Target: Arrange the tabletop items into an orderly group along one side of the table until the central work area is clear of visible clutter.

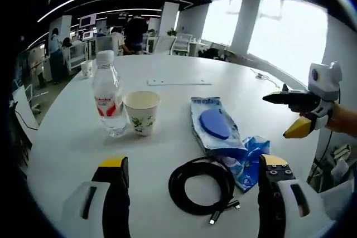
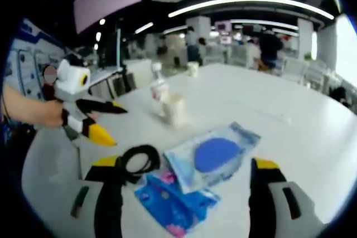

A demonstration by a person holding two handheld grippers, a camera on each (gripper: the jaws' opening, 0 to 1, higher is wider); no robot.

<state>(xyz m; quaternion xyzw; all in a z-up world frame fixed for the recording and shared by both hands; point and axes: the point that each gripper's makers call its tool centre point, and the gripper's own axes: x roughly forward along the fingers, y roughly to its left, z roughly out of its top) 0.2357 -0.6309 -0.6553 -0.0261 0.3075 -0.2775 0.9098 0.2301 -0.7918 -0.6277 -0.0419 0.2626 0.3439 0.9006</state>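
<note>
Sorting barely begun, by the look of it: bottle (image 1: 109, 94), cup (image 1: 141, 112), wipes pack (image 1: 213, 125), blue packet (image 1: 251, 160) and cable (image 1: 201, 185) are spread mid-tabletop (image 1: 72, 137), nothing grouped at an edge.

Left claw (image 1: 189, 193) is held wide and empty, cable between its jaws, pack just ahead.

Right claw (image 2: 184, 199) is also wide and empty, blue packet (image 2: 170, 199) between its jaws.

A white strip (image 1: 178, 82) beyond the pack is seen from the left gripper view; in the right gripper view that area is too blurred to tell.
</note>
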